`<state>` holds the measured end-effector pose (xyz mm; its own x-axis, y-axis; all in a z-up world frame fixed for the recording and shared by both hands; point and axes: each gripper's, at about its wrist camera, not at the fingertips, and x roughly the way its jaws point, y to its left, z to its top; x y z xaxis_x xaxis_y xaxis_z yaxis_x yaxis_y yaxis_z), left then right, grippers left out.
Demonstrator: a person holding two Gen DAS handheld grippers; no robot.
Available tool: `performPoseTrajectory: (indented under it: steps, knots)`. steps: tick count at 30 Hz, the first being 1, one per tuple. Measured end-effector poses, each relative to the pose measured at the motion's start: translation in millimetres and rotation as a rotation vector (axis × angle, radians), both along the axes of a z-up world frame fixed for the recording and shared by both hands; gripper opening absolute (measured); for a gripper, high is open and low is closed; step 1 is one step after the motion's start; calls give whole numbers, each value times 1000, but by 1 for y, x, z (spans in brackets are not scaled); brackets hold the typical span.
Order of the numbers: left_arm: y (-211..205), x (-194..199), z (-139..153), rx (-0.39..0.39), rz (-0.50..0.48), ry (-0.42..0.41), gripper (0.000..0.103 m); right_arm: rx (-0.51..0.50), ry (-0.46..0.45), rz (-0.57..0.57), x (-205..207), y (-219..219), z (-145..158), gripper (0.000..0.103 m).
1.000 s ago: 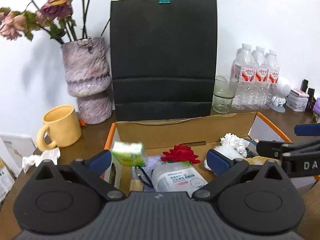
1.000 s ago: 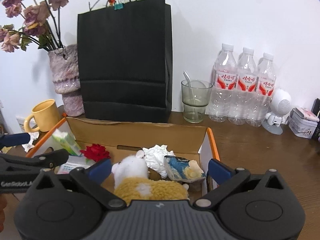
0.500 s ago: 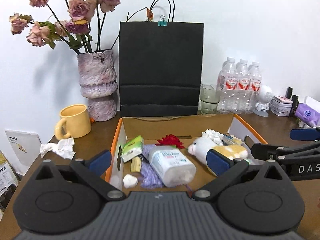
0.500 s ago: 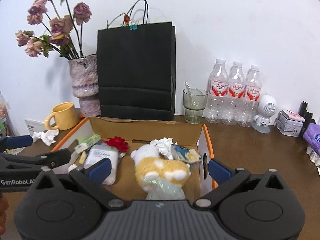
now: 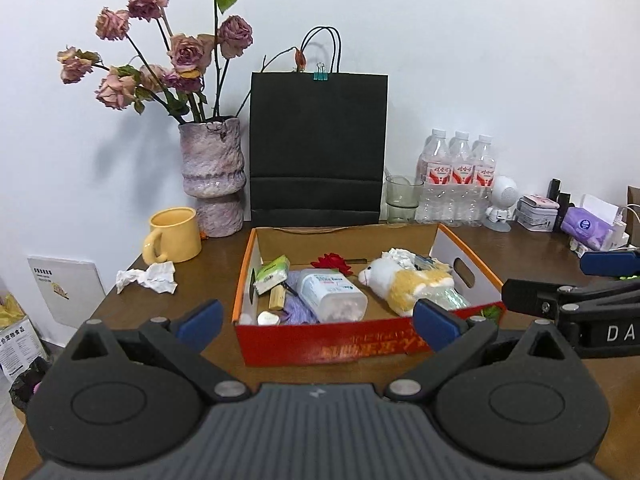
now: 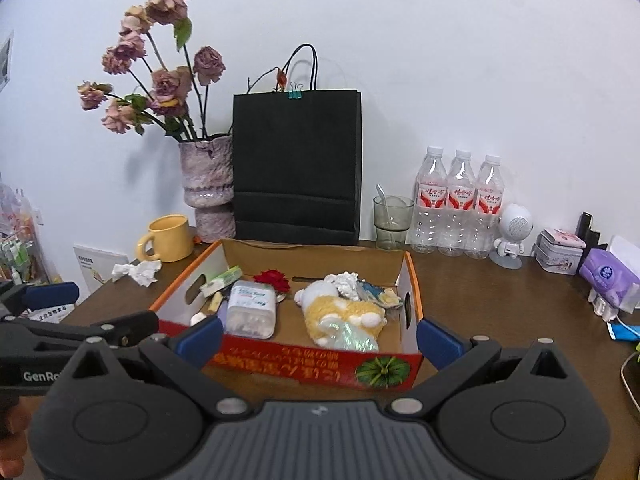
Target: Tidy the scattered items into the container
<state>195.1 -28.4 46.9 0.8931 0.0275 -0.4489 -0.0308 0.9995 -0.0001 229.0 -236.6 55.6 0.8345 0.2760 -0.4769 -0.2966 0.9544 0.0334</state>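
Observation:
A red cardboard box (image 5: 360, 346) (image 6: 304, 364) sits on the brown table. In it lie a plush toy (image 5: 404, 280) (image 6: 340, 312), a white wipes pack (image 5: 332, 296) (image 6: 252, 308), a red flower (image 5: 332, 262) (image 6: 274, 278), a green packet (image 5: 272, 274), crumpled paper (image 6: 344, 280) and small bits. A crumpled tissue (image 5: 148, 278) (image 6: 138, 271) lies on the table left of the box. My left gripper (image 5: 316, 326) is open and empty, in front of the box. My right gripper (image 6: 318, 338) is open and empty, also in front of it.
Behind the box stand a black paper bag (image 5: 318, 148), a vase of dried roses (image 5: 212, 176), a yellow mug (image 5: 172, 236), a glass (image 5: 402, 198) and three water bottles (image 5: 458, 180). A white figurine (image 6: 512, 236), a tin (image 6: 560, 254) and purple tissues (image 6: 608, 280) lie at right.
Both grippers have pulled back and up from above the box, so the whole box and table show. The green packet has dropped from the left gripper into the box.

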Motion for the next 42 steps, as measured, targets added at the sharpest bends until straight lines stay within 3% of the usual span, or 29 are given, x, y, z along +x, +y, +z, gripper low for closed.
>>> performPoseTrajectory:
  steps: [14,42]
  knots:
    - [-3,-35,1,4,29,5,103,4,16,-7,-34,-4,-3,103]
    - [-10,-38,-4,23,32,20,103,5,35,-33,-39,-9,-8,103]
